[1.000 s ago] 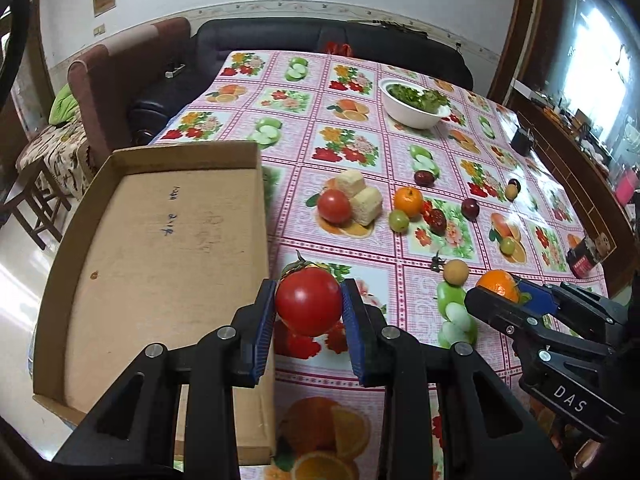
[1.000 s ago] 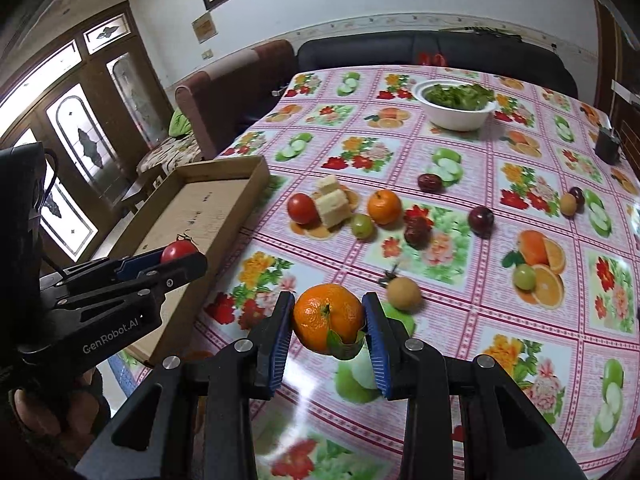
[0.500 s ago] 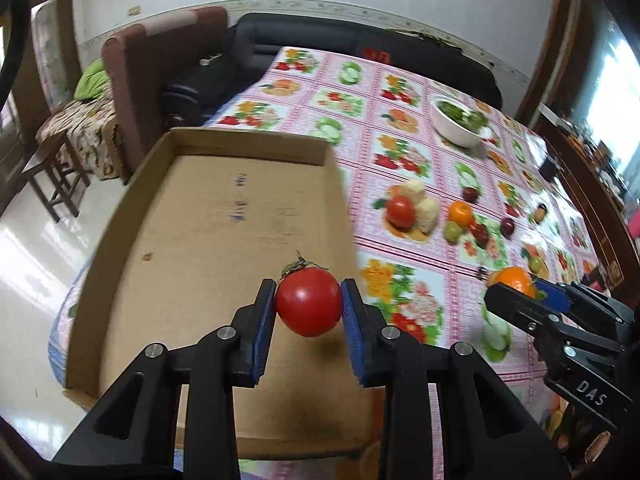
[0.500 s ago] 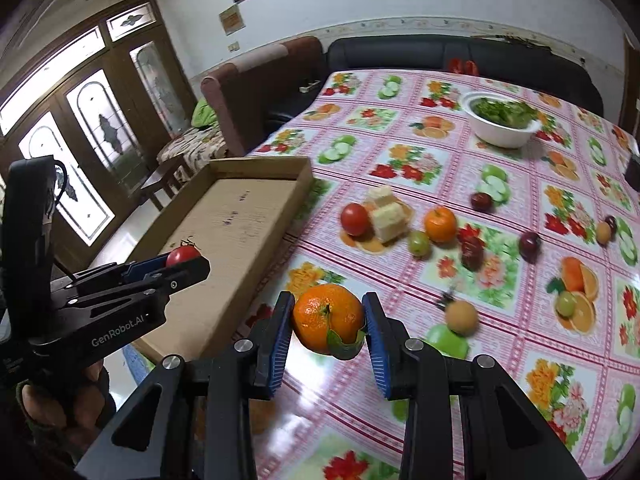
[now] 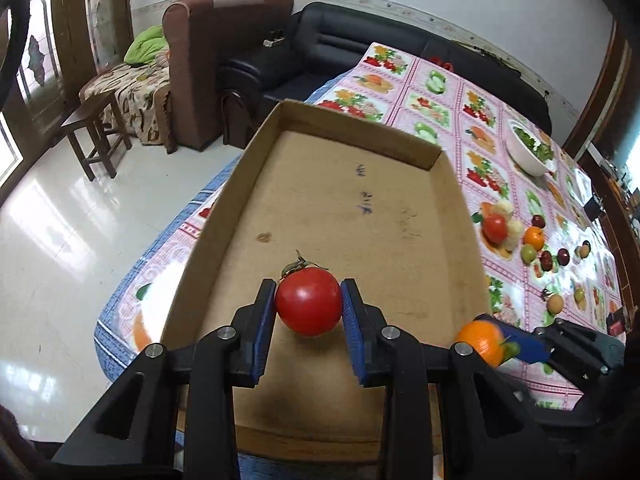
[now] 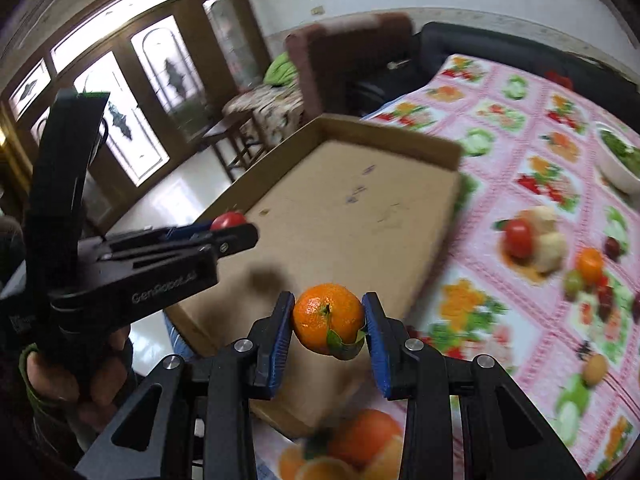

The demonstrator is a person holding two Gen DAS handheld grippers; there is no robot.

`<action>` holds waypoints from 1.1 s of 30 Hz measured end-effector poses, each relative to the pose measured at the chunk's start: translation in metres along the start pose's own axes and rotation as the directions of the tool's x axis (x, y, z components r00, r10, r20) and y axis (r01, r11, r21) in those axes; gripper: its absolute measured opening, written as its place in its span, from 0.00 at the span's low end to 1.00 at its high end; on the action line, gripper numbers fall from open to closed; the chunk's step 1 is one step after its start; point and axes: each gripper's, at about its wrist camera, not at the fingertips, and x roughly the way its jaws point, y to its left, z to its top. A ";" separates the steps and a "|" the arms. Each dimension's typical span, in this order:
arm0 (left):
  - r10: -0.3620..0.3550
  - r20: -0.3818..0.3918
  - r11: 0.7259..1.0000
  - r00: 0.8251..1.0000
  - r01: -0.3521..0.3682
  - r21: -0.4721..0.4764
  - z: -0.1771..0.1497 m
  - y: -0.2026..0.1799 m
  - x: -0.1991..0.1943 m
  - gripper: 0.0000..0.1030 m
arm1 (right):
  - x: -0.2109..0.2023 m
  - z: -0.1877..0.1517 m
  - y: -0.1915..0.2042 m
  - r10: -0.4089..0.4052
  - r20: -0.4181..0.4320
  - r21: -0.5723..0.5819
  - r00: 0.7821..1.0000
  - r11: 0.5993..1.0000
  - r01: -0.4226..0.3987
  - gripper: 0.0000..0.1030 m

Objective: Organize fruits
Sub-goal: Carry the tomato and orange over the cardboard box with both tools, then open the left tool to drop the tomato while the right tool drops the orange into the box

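Note:
My left gripper [image 5: 308, 308] is shut on a red tomato [image 5: 309, 307] with a green stem and holds it above the near half of the shallow cardboard box [image 5: 352, 208]. My right gripper [image 6: 328, 322] is shut on an orange tangerine [image 6: 326, 316] with a leaf, held above the box's near right edge [image 6: 424, 268]. The tangerine also shows in the left wrist view [image 5: 480, 342], and the tomato in the right wrist view [image 6: 228, 220]. The box is bare inside.
Several loose fruits lie on the fruit-print tablecloth right of the box: a tomato [image 5: 495, 227], a tangerine [image 5: 534, 238], small green and dark ones. A white bowl of greens [image 5: 528, 154] stands farther back. A brown armchair [image 5: 224, 60], black sofa and wooden stool stand beyond the table.
Both grippers have swung left from the table's middle to over the cardboard box, each still holding its fruit. The right gripper has come closer to the box's near right edge.

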 end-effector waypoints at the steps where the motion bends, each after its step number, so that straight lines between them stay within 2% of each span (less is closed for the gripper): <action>1: 0.002 -0.003 1.000 1.000 -0.002 -0.003 -0.001 0.001 0.001 0.29 | 0.005 0.000 0.004 0.008 -0.010 -0.009 1.000 1.000 -0.008 0.34; 10: 0.015 -0.043 1.000 0.999 -0.015 0.005 -0.005 0.003 0.015 0.29 | 0.033 -0.005 0.024 0.037 -0.082 -0.048 0.996 0.998 -0.041 0.34; 16: 0.019 -0.075 1.000 0.997 -0.020 -0.003 -0.009 0.005 0.023 0.29 | 0.045 -0.007 0.020 0.029 -0.116 -0.043 0.993 0.998 -0.034 0.35; 21: 0.010 -0.079 1.000 0.997 -0.011 -0.013 -0.010 0.006 0.020 0.32 | 0.042 -0.006 0.018 0.038 -0.107 -0.036 0.994 0.998 -0.042 0.39; 23: 0.019 -0.061 1.000 0.998 -0.020 -0.015 -0.009 0.005 0.015 0.45 | 0.041 -0.005 0.017 0.039 -0.101 -0.038 0.994 0.998 -0.043 0.42; 33: 0.069 -0.004 0.998 0.998 -0.069 -0.003 -0.004 -0.009 -0.001 0.46 | -0.004 -0.009 -0.001 0.041 -0.015 0.003 0.999 0.999 -0.041 0.44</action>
